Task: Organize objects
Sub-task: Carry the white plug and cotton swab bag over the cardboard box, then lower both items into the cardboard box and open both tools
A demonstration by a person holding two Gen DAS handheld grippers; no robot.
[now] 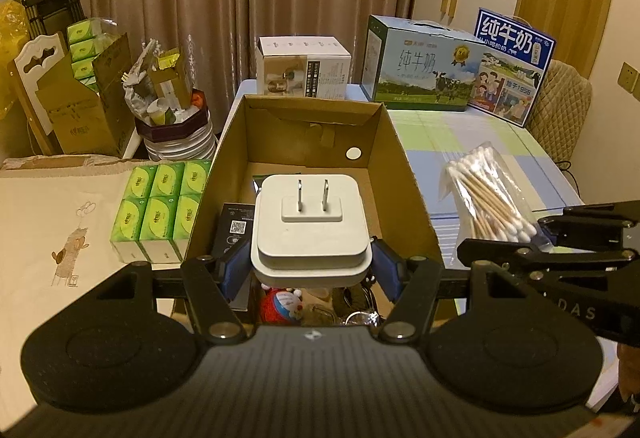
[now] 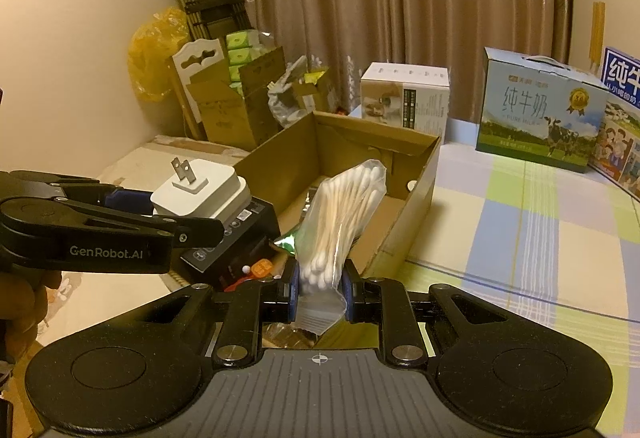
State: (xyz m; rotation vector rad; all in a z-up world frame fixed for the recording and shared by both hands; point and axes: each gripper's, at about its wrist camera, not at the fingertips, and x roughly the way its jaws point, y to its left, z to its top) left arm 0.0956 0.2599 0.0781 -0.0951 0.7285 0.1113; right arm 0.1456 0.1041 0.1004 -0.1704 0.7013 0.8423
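Left claw (image 1: 310, 270) grasps a white plug (image 1: 310, 226), right claw (image 2: 320, 288) grasps a bag of cotton swabs (image 2: 344, 210); the cardboard box (image 1: 400, 166) lies open directly ahead of both.

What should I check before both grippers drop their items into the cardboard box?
1. Left gripper grip on white plug adapter: ok, pads clamp both sides.
2. Right gripper grip on bag of cotton swabs: ok, pinched at lower end.
3. Cardboard box open: ok.
4. Free floor in box: ok at far end; near end holds a black box and small items.
5. Adapter over box opening: ok.
6. Gap between grippers: cannot tell.
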